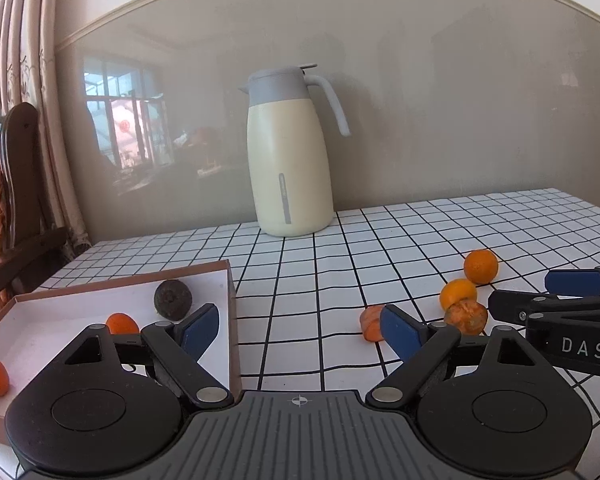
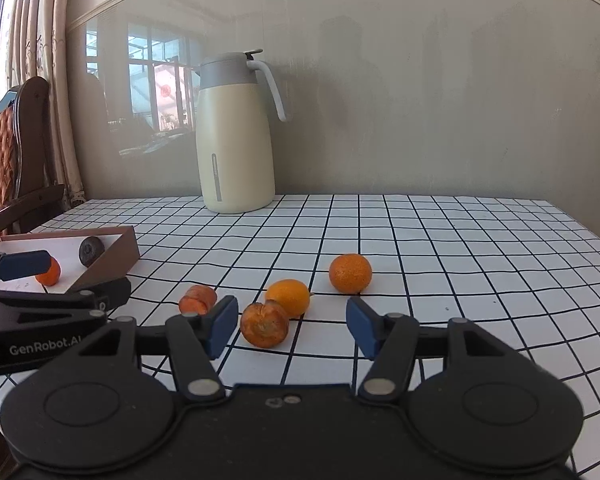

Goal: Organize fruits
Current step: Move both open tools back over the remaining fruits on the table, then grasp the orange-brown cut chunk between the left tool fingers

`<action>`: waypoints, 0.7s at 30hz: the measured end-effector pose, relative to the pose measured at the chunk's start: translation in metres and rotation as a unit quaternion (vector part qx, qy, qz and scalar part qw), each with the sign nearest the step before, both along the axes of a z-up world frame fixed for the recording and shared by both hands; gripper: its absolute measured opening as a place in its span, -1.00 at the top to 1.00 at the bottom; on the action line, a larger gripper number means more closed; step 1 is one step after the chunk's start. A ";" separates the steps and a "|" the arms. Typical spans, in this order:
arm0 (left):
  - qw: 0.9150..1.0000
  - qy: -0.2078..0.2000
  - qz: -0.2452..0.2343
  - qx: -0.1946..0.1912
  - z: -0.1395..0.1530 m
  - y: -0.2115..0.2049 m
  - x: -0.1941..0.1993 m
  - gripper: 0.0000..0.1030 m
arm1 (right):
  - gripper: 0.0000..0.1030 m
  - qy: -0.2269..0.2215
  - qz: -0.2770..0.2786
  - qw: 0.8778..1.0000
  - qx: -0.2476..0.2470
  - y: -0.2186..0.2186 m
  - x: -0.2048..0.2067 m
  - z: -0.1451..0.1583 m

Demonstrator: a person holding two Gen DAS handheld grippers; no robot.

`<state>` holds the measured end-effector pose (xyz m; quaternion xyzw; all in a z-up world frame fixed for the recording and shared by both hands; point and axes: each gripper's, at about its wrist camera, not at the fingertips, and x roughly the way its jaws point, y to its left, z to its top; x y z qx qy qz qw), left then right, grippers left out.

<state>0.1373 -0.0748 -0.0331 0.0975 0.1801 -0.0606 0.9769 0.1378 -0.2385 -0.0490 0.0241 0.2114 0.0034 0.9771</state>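
Table: white cloth with a black grid, filling the lower half of both views, a grey wall behind it.
Jug: cream thermos jug upright at the centre back of the table, handle toward the right of the frame.
Box: shallow brown box with a white floor at lower left of the left wrist view; it holds a dark round fruit and small oranges — one more at the far left edge.
Loose fruit: four pieces on the cloth right of the box — a round orange farthest back, a smooth yellow-orange one touching a rough, split one, and a small reddish piece to their left.
Left gripper: jaws wide apart with bare cloth between them; its left finger stands over the box's right end, its right finger just in front of the reddish piece.
Right gripper: jaws apart, gripping nothing — the split fruit lies between the pads, close to the left pad, clear of the right pad; whether it touches the left pad I cannot tell.
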 end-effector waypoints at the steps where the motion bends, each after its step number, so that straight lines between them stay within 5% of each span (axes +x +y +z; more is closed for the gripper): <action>1: 1.000 0.003 -0.004 0.006 -0.001 -0.003 0.003 -0.60 | 0.08 0.004 0.002 1.000 0.003 0.001 0.003 -0.001; 10: 0.999 0.043 -0.020 0.026 -0.013 -0.020 0.035 -0.31 | 0.17 0.032 -0.007 0.999 0.015 0.004 0.024 -0.008; 21: 0.995 0.085 -0.044 -0.033 -0.018 -0.018 0.059 -0.31 | 0.26 0.056 0.001 0.996 0.067 -0.010 0.035 -0.011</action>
